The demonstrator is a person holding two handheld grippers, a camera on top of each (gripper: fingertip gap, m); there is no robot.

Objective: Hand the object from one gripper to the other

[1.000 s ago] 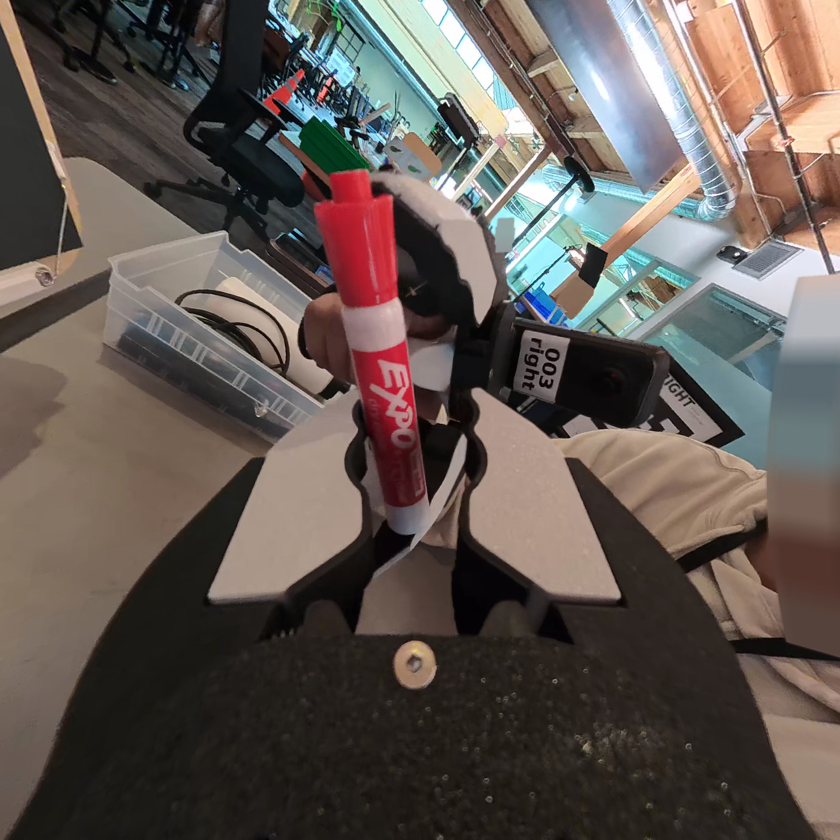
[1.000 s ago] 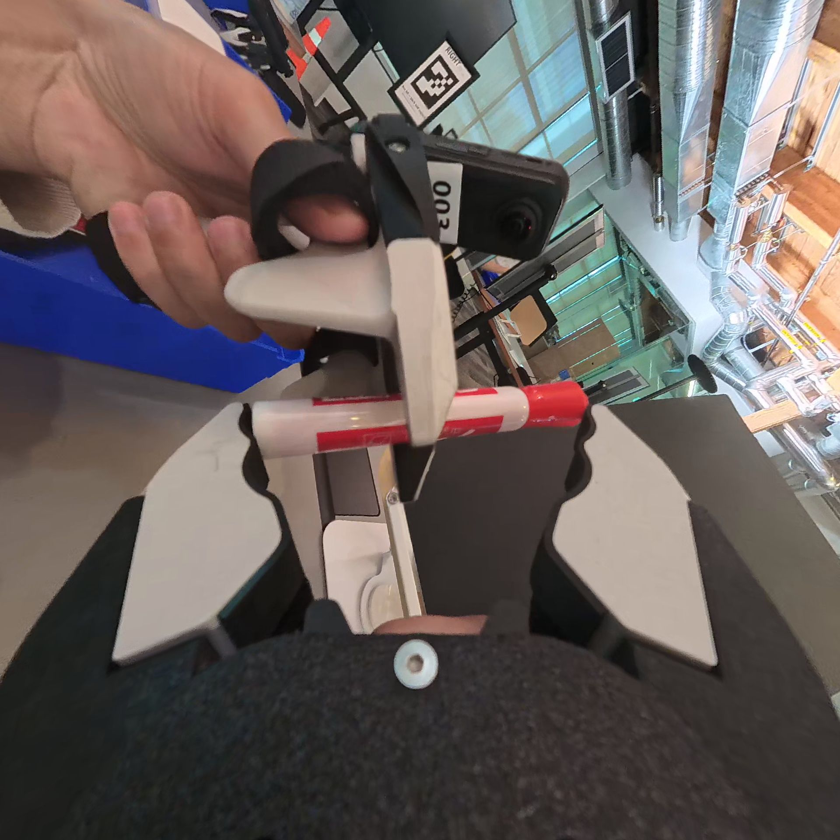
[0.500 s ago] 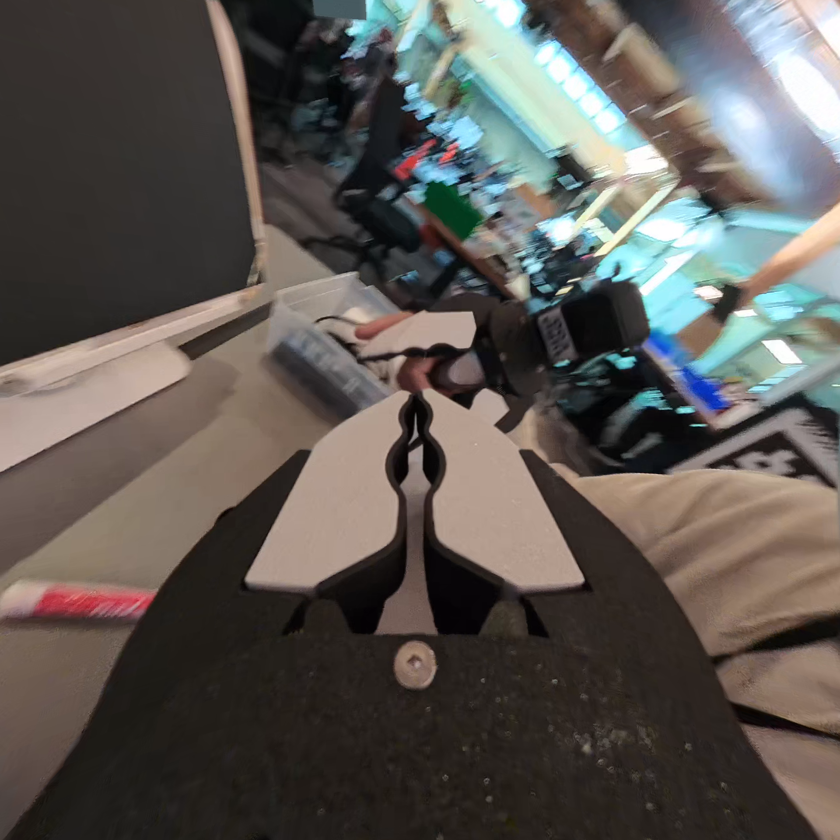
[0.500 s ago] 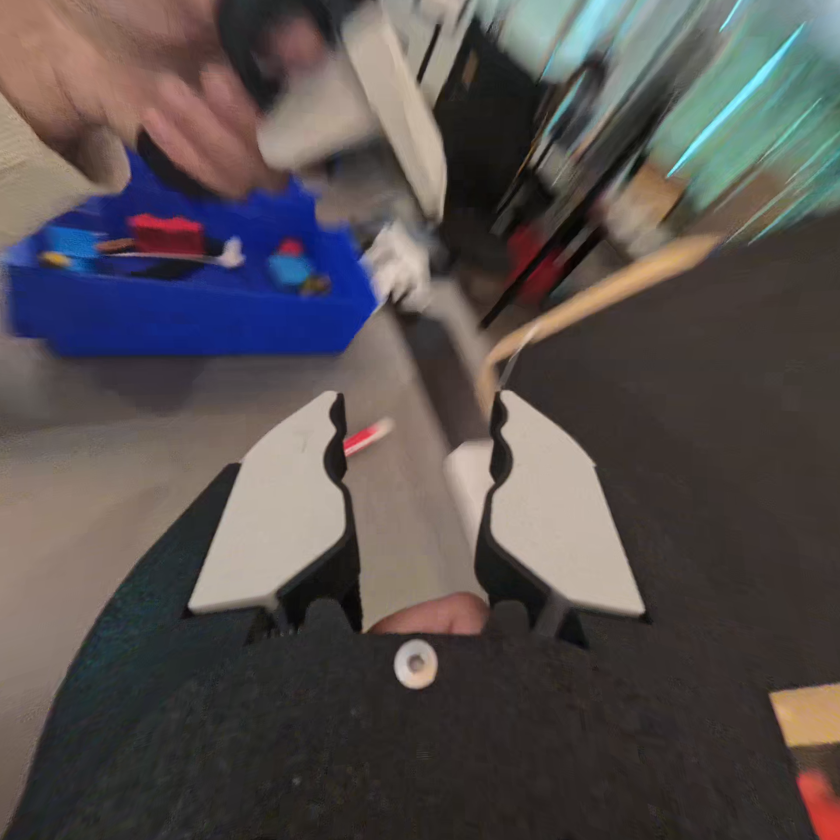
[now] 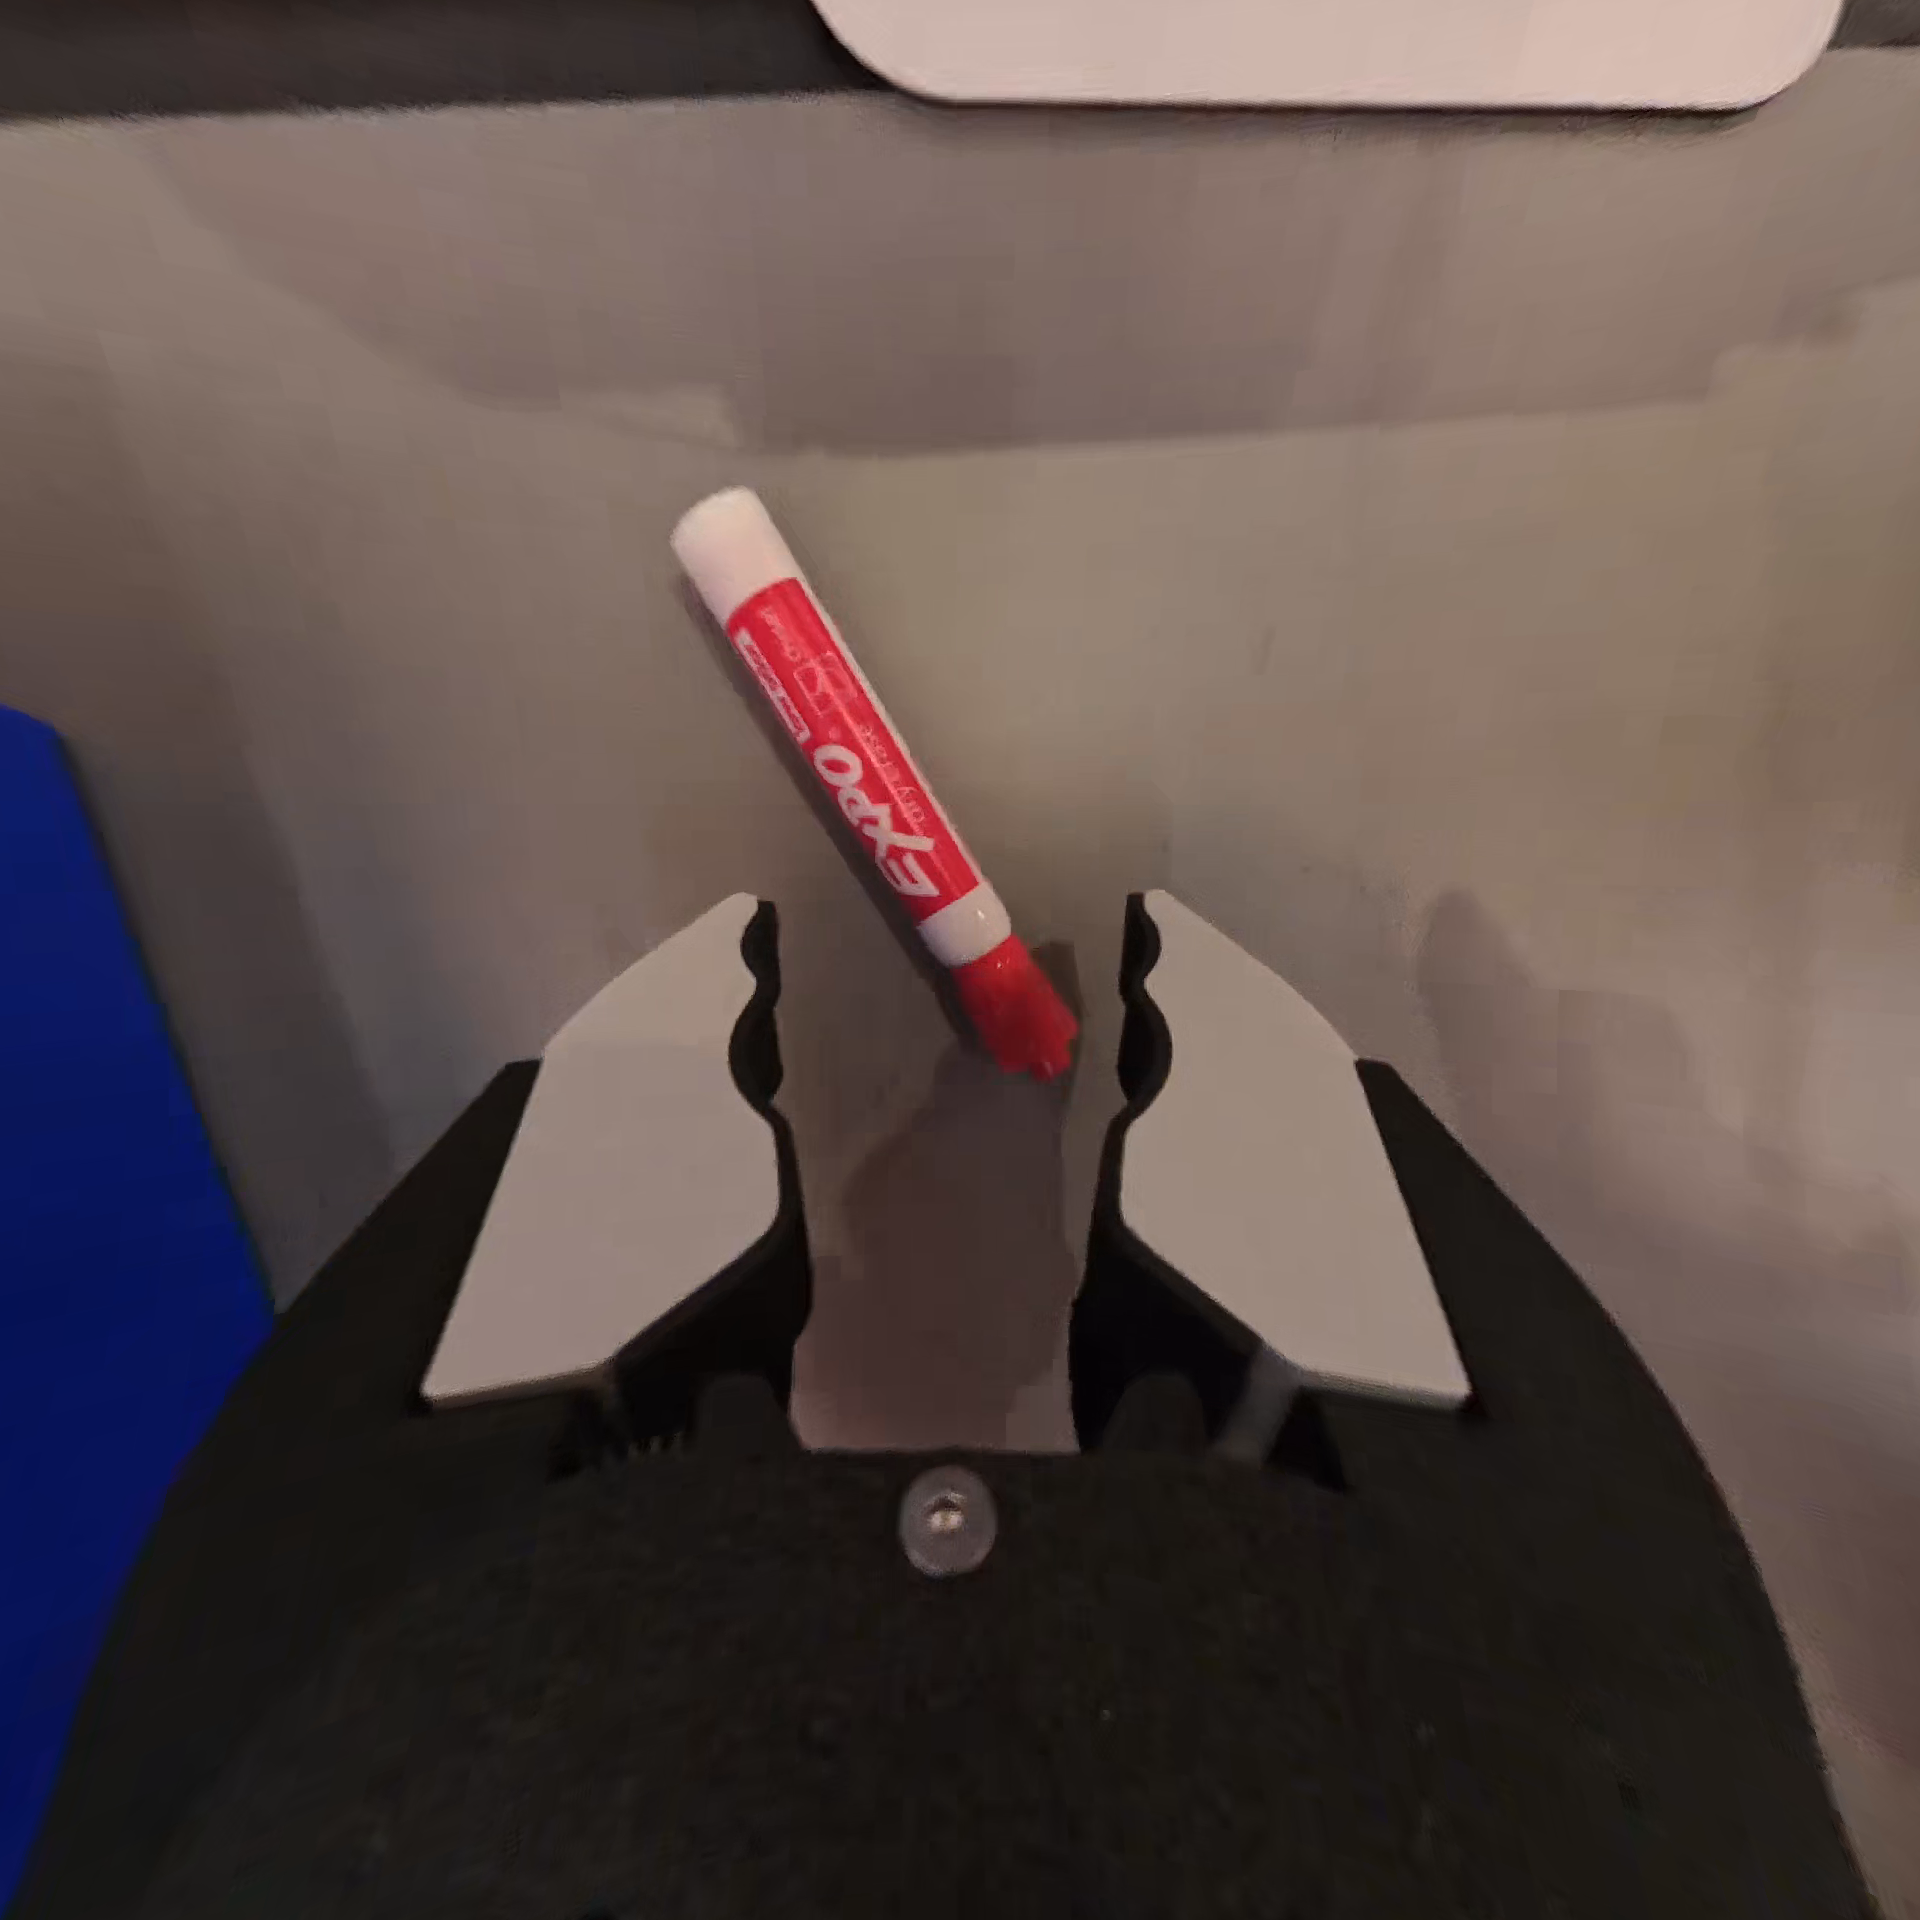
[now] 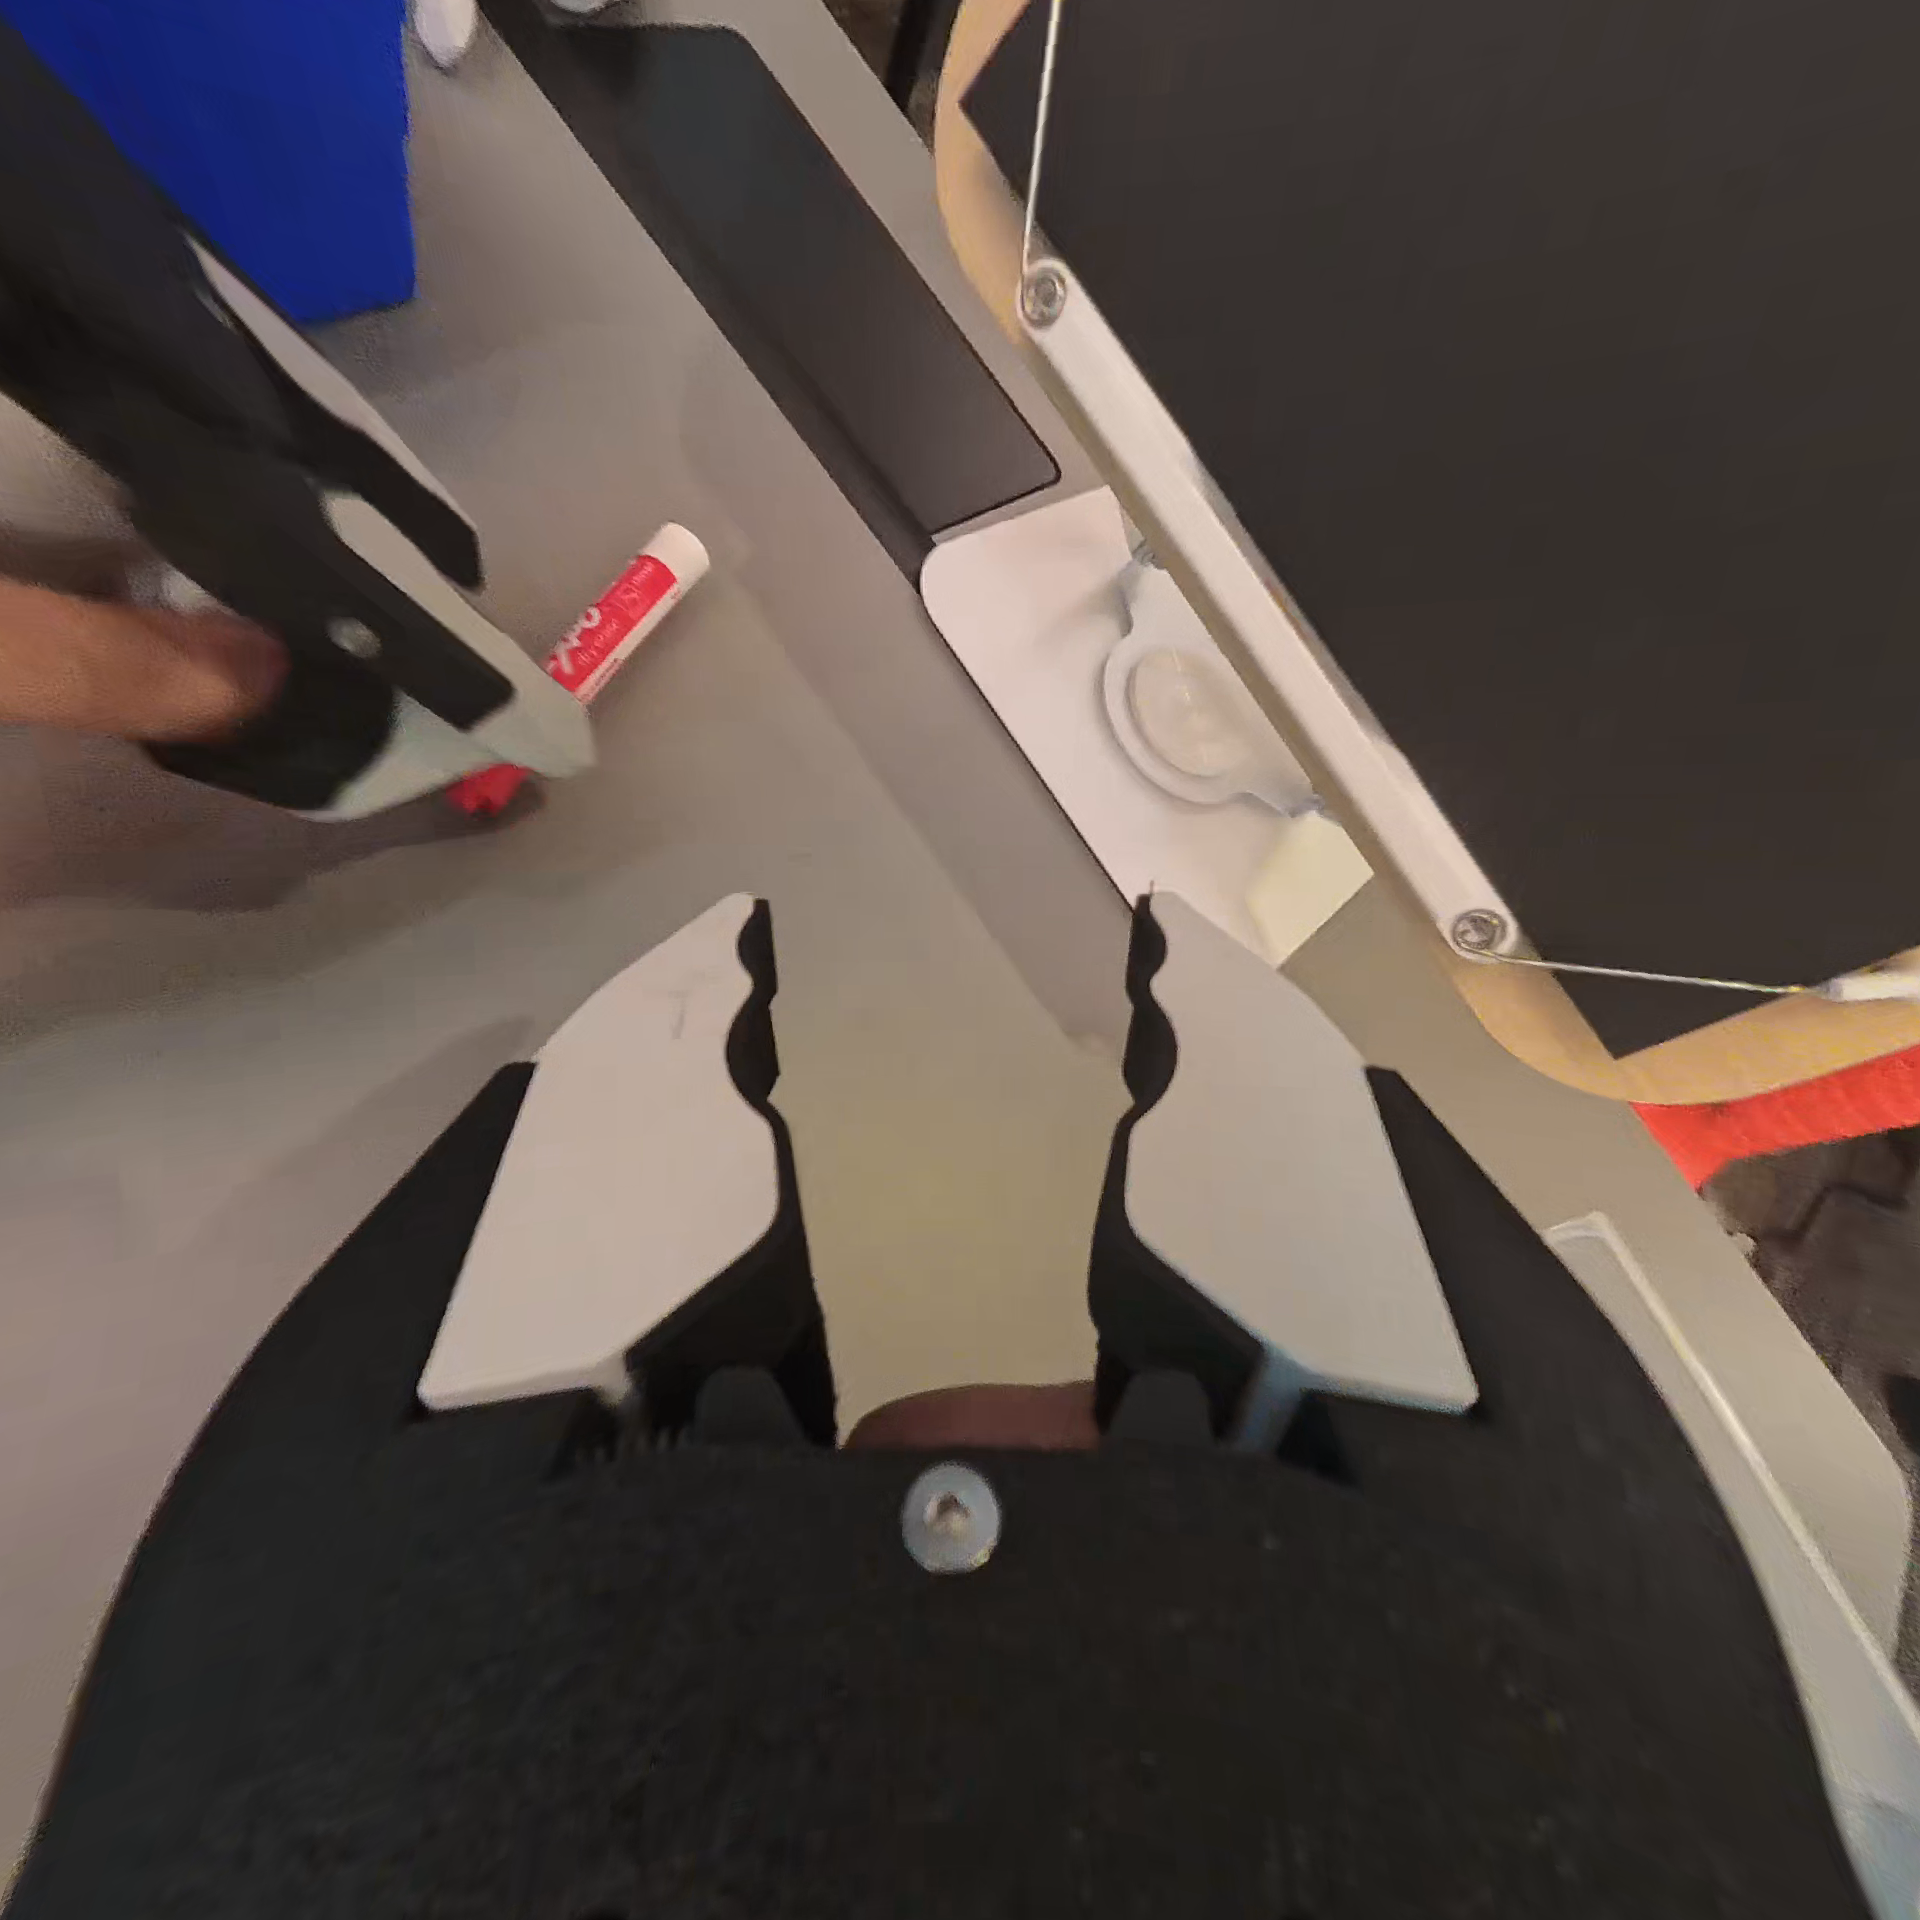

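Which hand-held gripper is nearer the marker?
The left hand-held gripper: the red-and-white marker's red cap lies between its open fingertips. The right hand-held gripper hangs apart over bare grey tabletop.

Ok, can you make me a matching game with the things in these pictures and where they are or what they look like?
Things:
1. marker
2. left gripper
3. right gripper
4. bin

Clues:
A. blue
B. open above the marker's red cap end
C. lying flat on the grey table
D. open over bare table, next to the dark board

Pairs: 1-C, 2-B, 3-D, 4-A
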